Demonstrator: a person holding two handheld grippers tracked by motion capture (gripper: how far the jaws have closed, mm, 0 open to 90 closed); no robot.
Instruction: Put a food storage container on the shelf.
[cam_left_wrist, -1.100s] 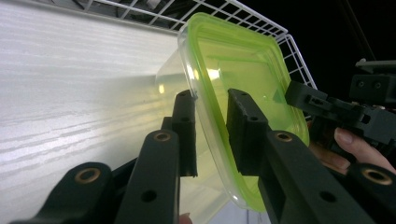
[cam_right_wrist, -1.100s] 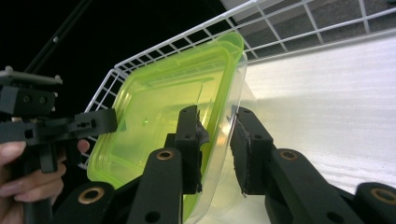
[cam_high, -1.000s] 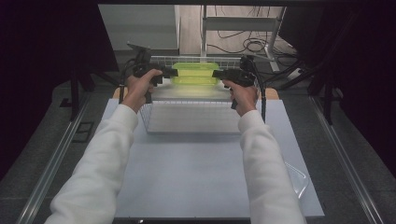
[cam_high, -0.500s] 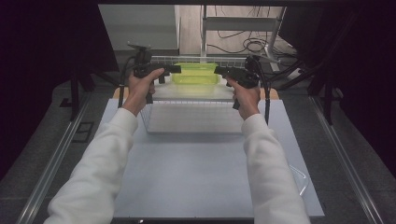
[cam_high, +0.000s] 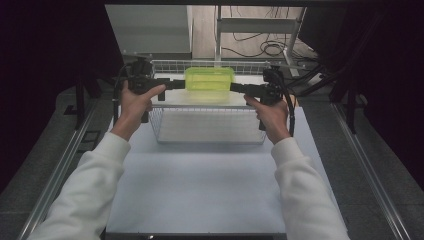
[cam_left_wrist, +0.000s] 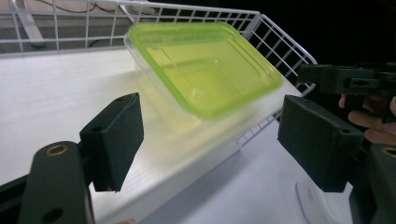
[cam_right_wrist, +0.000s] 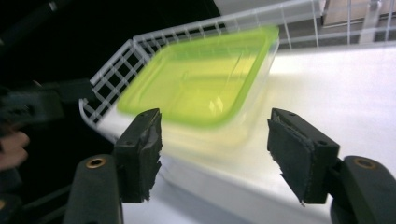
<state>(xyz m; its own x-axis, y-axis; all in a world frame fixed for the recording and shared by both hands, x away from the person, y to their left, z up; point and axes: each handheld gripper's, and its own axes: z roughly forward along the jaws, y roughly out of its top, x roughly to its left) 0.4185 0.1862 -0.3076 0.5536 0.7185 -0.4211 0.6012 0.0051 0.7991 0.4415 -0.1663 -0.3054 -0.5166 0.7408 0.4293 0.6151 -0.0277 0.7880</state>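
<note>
Releasing: your left gripper (cam_high: 176, 84) and right gripper (cam_high: 239, 89) flank the green-lidded container (cam_high: 209, 79), upper centre of frame, on the wire basket's (cam_high: 207, 125) white shelf; both sets of jaws have just been opening, nothing clamped. Next, back both hands out level.

Lab recording bay, black curtains (cam_high: 45, 75), floor cables (cam_high: 260, 47), white table (cam_high: 210, 185)

The left gripper (cam_left_wrist: 205, 140) is holding its two black jaws wide apart, having just been opening, with nothing pressed between them. Beyond them a clear container with a green lid (cam_left_wrist: 205, 65) is sitting on a white shelf (cam_left_wrist: 56, 93) inside a wire basket (cam_left_wrist: 280, 42). The other gripper (cam_left_wrist: 350, 79) is hovering at the right.
</note>
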